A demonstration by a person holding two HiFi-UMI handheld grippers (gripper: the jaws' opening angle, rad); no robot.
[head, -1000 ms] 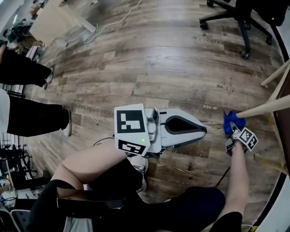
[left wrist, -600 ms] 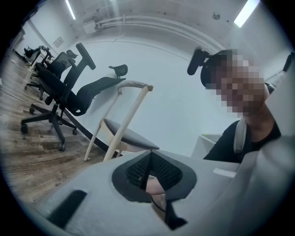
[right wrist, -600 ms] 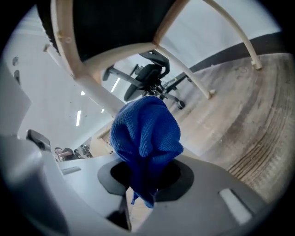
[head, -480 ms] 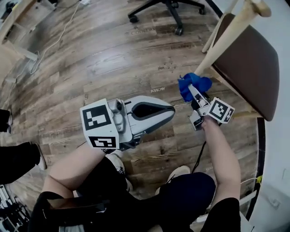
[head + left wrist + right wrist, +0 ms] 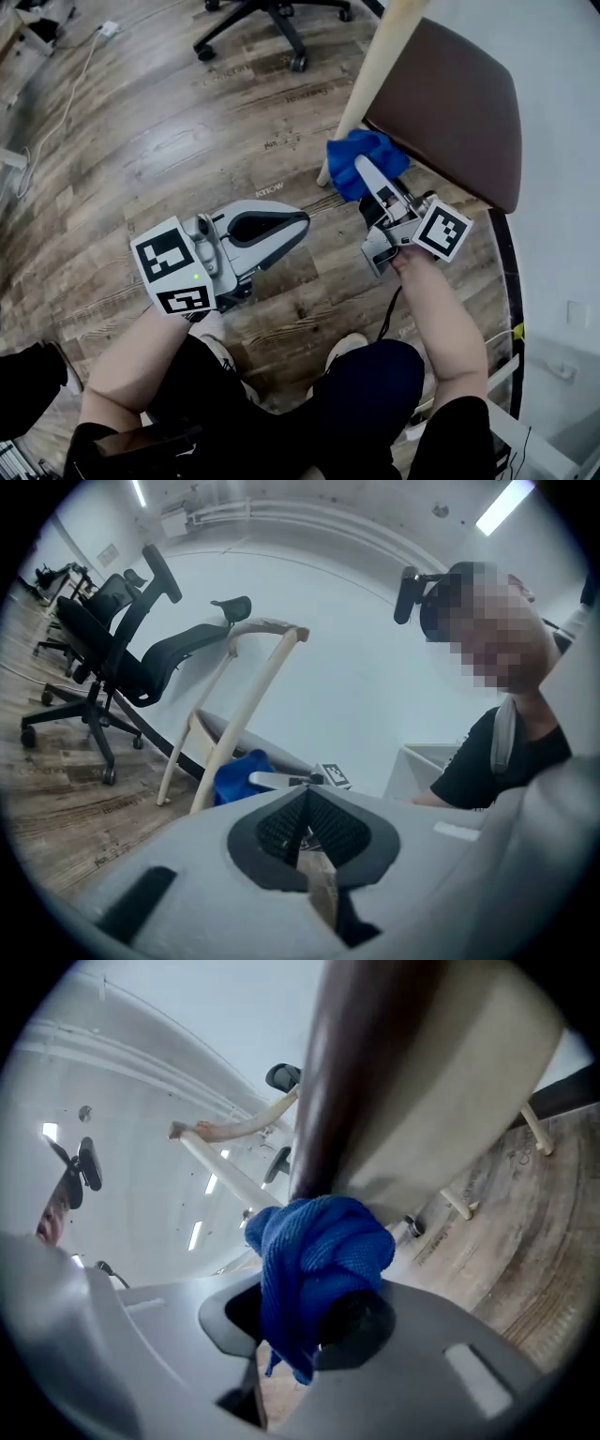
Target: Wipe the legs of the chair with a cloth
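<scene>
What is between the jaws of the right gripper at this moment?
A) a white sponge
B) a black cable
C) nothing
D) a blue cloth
D: the right gripper has its jaws closed on a bunched blue cloth, which it holds up near the pale chair leg.

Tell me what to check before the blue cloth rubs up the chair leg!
1. Right gripper shut on the blue cloth: ok.
2. Cloth pressed against the chair leg, low near the floor: looks ok.
3. Left gripper shut, empty, off to the side of the leg: ok.
4. Office chair standing apart from the leg: ok.
5. Which parts of the leg are already clean: cannot tell.
</scene>
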